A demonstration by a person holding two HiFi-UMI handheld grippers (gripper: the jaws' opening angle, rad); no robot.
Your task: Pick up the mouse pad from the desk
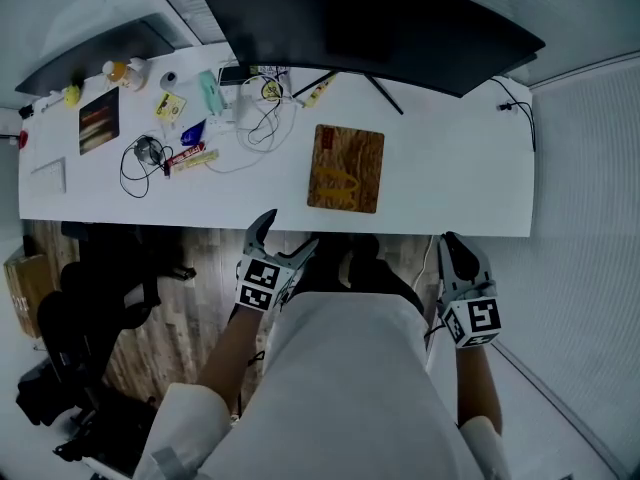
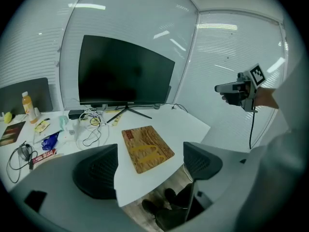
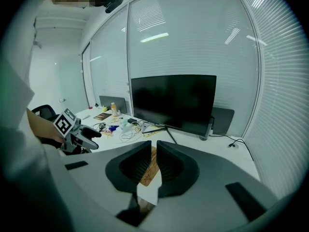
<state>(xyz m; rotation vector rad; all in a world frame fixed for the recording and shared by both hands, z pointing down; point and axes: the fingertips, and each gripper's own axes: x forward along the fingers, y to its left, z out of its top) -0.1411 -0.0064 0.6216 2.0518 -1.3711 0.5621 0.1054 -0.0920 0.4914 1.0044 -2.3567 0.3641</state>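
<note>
**Hovering short of the desk, mouse pad untouched**

The mouse pad (image 1: 346, 168) is a tan, wood-grain rectangle with yellow arches and a small red mark at one corner. It lies flat on the white desk (image 1: 450, 168), close to the front edge and before the monitor (image 1: 370, 18). White cables (image 1: 262, 123) and small packets crowd its left. Bare desktop lies to its right. Both grippers hang off the front edge. The left gripper (image 1: 290, 233) has its jaws spread wide and empty. The right gripper (image 1: 452, 243) has its jaws nearly together, gripping nothing.
</note>
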